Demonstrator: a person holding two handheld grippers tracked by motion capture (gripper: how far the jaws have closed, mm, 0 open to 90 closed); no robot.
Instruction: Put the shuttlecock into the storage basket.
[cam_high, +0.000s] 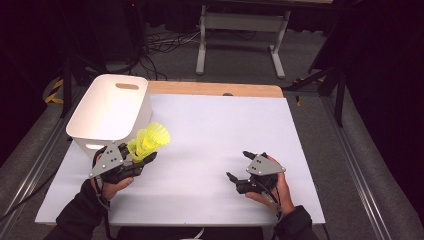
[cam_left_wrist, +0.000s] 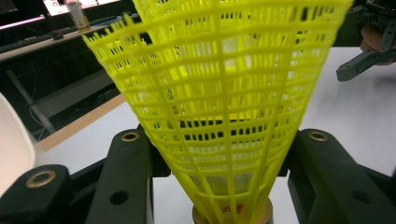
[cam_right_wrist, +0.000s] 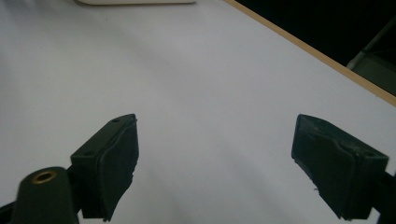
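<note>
Your left gripper (cam_high: 141, 159) clamps the yellow shuttlecocks (cam_high: 150, 139) — skirts aimed up toward the white bin (cam_high: 111, 107) just beyond — right gripper (cam_high: 241, 167) wide, empty.

1. The white bin (cam_high: 111, 109) stands on the far left part of the table (cam_high: 215, 130) and is the only tall obstacle there; its open top is free to enter from above.
2. Just in front of the bin, the left gripper (cam_high: 142, 157) clamps a stack of yellow shuttlecocks (cam_high: 150, 139), whose skirts reach close to the bin's near wall, so little room is left between them.
3. To the right of the bin, the white surface lies bare up to the wooden far edge (cam_high: 215, 89).
4. Well to the right of the bin, the right gripper (cam_high: 239, 165) rests with jaws wide apart over bare table.
5. Between the two grippers a wide bare lane runs towards the bin's right side.
</note>
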